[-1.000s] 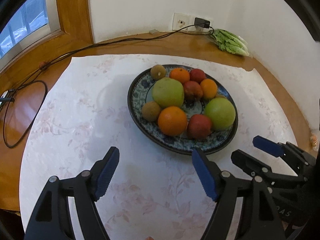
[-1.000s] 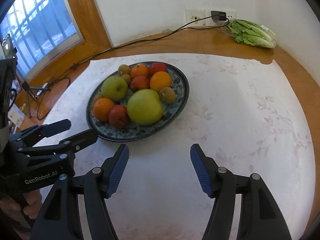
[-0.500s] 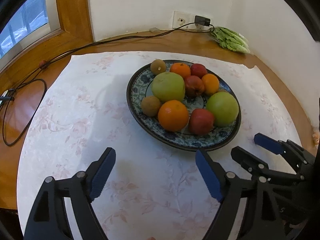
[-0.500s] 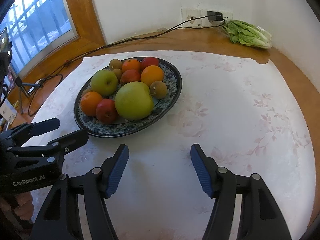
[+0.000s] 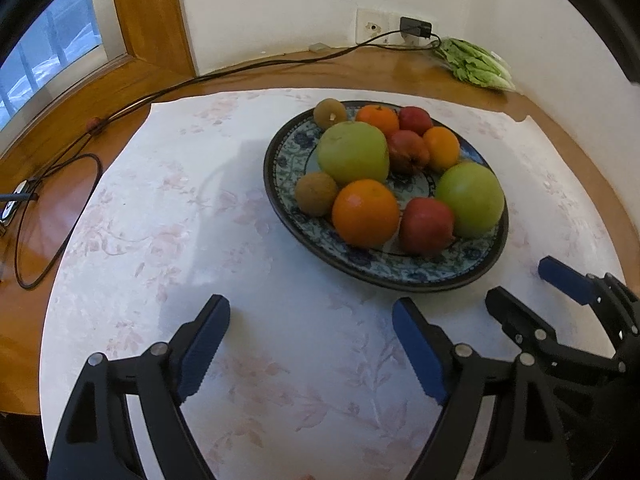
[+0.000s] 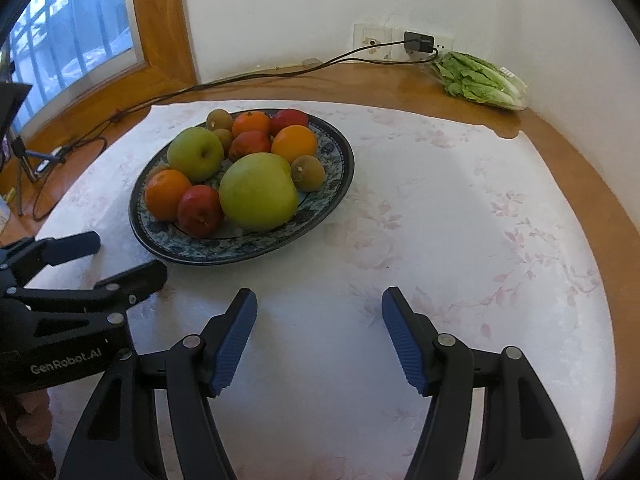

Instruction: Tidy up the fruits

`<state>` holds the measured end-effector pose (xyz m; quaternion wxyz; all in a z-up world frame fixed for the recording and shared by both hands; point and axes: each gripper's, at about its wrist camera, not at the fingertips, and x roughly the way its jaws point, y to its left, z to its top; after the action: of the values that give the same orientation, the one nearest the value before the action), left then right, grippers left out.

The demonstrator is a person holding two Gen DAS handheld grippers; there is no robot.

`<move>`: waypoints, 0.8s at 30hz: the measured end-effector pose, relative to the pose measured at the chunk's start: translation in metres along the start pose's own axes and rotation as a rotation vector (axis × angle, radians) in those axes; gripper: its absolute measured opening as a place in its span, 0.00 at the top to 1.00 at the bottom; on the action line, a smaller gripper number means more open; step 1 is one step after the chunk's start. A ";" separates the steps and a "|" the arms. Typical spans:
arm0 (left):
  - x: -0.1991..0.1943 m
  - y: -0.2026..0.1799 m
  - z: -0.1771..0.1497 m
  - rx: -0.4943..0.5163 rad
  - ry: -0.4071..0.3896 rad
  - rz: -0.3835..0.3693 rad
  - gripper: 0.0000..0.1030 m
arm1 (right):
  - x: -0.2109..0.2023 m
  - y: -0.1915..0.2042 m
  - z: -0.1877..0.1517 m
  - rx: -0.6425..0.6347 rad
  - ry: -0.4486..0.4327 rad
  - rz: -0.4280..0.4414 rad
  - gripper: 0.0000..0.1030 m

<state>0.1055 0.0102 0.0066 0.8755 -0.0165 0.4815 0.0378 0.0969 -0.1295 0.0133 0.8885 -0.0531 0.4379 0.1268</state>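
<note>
Both the left gripper (image 5: pixel 310 344) and right gripper (image 6: pixel 318 332) are hovering wide apart, holding nothing, just short of the plate (image 6: pixel 338 160); all fruits (image 6: pixel 256 190) are sitting on it, suiting either gathered or unsorted

Left gripper (image 5: pixel 310 340) hung wide open and empty over the floral tablecloth (image 5: pixel 200 240), just short of the blue patterned plate (image 5: pixel 280 176). Plate was piled with green apples, oranges, red apples and kiwis. Right gripper (image 5: pixel 532 292) poked in from the right, also spread apart.
</note>
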 end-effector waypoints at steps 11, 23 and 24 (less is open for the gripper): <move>0.001 0.002 0.000 -0.003 -0.010 0.006 0.13 | 0.000 0.000 -0.001 0.003 -0.001 -0.006 0.33; 0.001 0.002 0.000 -0.002 -0.010 0.006 0.13 | 0.000 0.000 -0.001 0.003 0.000 -0.007 0.33; 0.001 0.002 0.000 -0.001 -0.010 0.006 0.13 | 0.000 0.000 -0.001 0.003 -0.001 -0.006 0.32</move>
<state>0.1055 0.0126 0.0059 0.8777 -0.0155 0.4772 0.0407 0.0964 -0.1292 0.0124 0.8891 -0.0531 0.4376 0.1235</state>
